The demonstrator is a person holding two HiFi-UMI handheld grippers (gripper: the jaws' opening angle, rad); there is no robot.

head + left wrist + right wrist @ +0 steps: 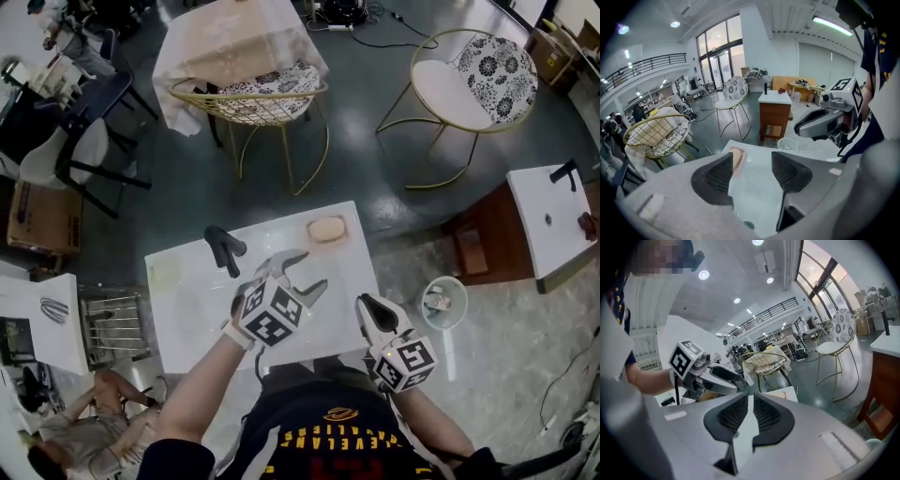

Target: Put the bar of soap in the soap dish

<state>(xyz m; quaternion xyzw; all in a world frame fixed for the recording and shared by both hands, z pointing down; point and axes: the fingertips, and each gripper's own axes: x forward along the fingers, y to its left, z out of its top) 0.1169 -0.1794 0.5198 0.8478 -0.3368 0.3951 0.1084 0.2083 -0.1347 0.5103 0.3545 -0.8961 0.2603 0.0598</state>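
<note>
Left gripper [752, 160]: I read the jaws apart with nothing between them, above the white countertop [759, 190]. The bar of soap [736, 157] lies in the soap dish [743, 156], partly behind one pad. The right gripper [806, 127] is at upper right.

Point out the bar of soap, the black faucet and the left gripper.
bar of soap [327, 229], head view, middle of its top face.
black faucet [225, 249], head view, on its body.
left gripper [315, 268], head view, midway between its fingertips.
</note>
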